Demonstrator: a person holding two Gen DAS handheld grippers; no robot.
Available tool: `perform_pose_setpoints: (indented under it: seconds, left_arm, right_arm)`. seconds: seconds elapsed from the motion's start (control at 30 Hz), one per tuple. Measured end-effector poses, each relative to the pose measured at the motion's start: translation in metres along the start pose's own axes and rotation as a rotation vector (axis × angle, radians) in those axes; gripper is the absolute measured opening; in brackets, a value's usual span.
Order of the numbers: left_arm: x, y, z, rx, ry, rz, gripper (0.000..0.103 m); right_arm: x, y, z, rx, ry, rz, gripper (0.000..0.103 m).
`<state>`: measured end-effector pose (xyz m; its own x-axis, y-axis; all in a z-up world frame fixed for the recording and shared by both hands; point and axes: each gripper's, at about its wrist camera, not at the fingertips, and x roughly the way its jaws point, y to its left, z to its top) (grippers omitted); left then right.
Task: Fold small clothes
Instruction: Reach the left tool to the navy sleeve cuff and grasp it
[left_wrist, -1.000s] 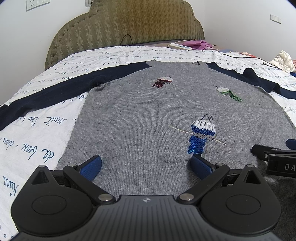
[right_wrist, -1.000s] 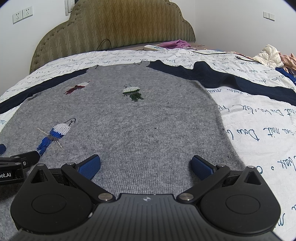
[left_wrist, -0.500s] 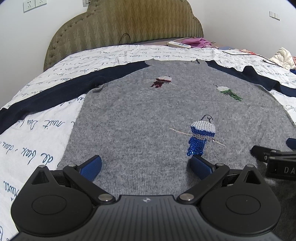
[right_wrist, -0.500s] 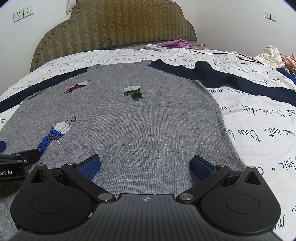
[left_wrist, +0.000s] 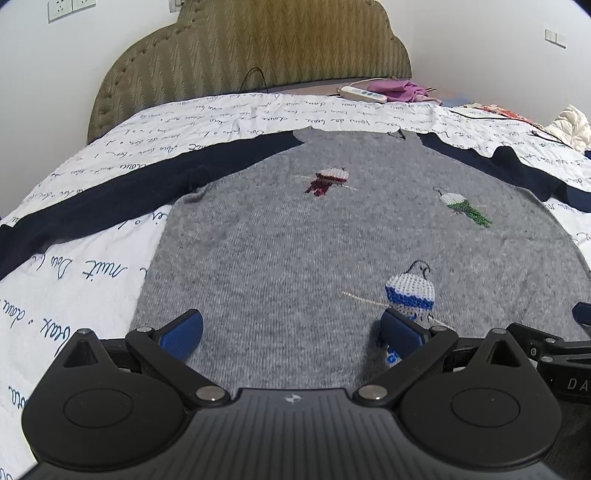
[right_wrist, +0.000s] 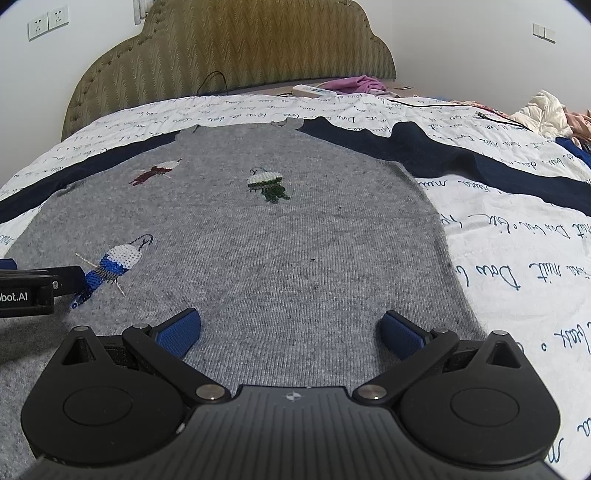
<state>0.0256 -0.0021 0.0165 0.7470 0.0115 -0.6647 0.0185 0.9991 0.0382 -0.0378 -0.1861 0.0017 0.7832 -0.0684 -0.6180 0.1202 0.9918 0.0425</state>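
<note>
Grey sweater (left_wrist: 295, 251), navy sleeves spread, flat on bed quilt (left_wrist: 92, 266), neck far. Left tool (left_wrist: 291, 330) and right tool (right_wrist: 290, 328): fingers spread wide, empty, at near hem.

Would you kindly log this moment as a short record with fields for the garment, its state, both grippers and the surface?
garment: grey sweater with navy sleeves and three sequin figures
state: lying flat, unfolded, sleeves spread outward
left gripper: open, low over the hem, holding nothing
right gripper: open, low over the hem, holding nothing
surface: white bedspread with blue script
background: padded headboard
</note>
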Motion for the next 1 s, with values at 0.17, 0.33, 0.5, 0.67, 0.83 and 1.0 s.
perform_pose_setpoints:
  seconds: [0.17, 0.33, 0.5, 0.67, 0.83, 1.0]
  left_arm:
    - [0.007, -0.002, 0.014, 0.006, -0.024, 0.004, 0.103]
    - [0.028, 0.000, 0.022, -0.016, -0.010, 0.017, 0.103]
    - [0.037, 0.002, 0.010, -0.020, -0.025, 0.005, 0.103]
    - [0.037, 0.004, 0.008, -0.038, -0.029, -0.005, 0.103]
    - [0.037, 0.004, 0.009, -0.040, -0.031, -0.005, 0.103]
    - [0.037, 0.003, 0.009, -0.038, -0.031, -0.004, 0.103]
  right_arm:
    - [-0.008, -0.014, 0.015, 0.038, -0.054, 0.016, 0.103]
    - [-0.014, -0.071, 0.047, 0.108, -0.145, 0.015, 0.103]
    - [-0.010, -0.195, 0.072, 0.395, -0.242, -0.036, 0.100]
    - [0.007, -0.329, 0.079, 0.757, -0.323, -0.195, 0.092]
    - [0.037, -0.406, 0.060, 1.037, -0.312, -0.220, 0.088]
    - [0.065, -0.417, 0.057, 1.049, -0.351, -0.182, 0.080]
